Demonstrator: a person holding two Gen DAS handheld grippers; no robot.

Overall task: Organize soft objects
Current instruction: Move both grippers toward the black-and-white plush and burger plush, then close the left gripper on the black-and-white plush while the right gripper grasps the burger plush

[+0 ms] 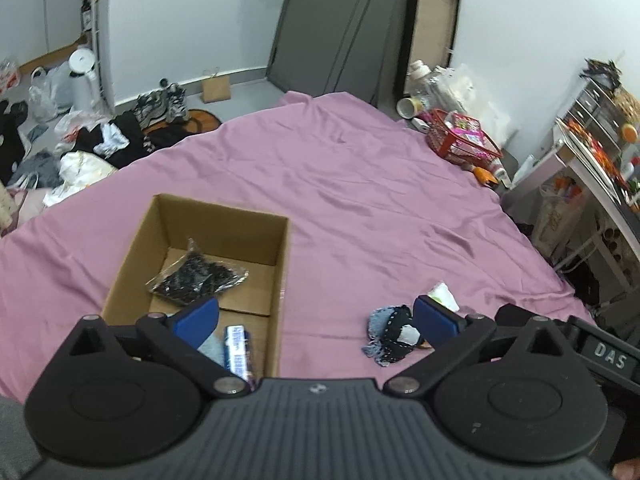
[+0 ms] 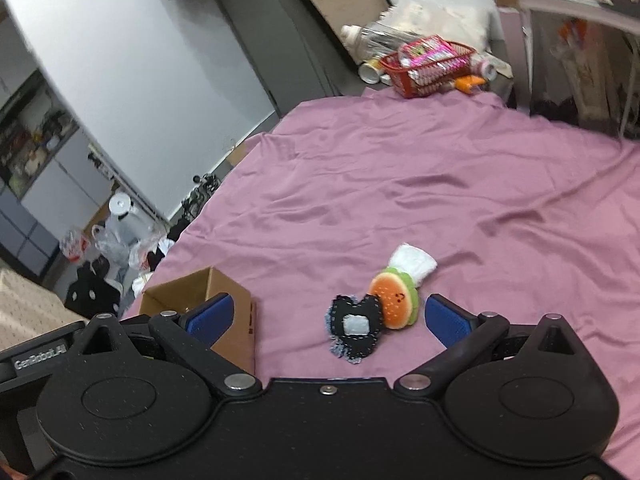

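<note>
While both blue-padded grippers, left gripper point(image 1: 316, 316) and right gripper point(image 2: 328, 316), hang spread wide and empty, a dark denim patch point(image 2: 356, 328) lies on the pink bedsheet point(image 2: 440, 184), touching an orange burger plush point(image 2: 394, 298) and near a white rolled cloth point(image 2: 414, 262). An open brown cardboard box point(image 1: 168, 216) left of them holds a black packet point(image 1: 196, 276).
</note>
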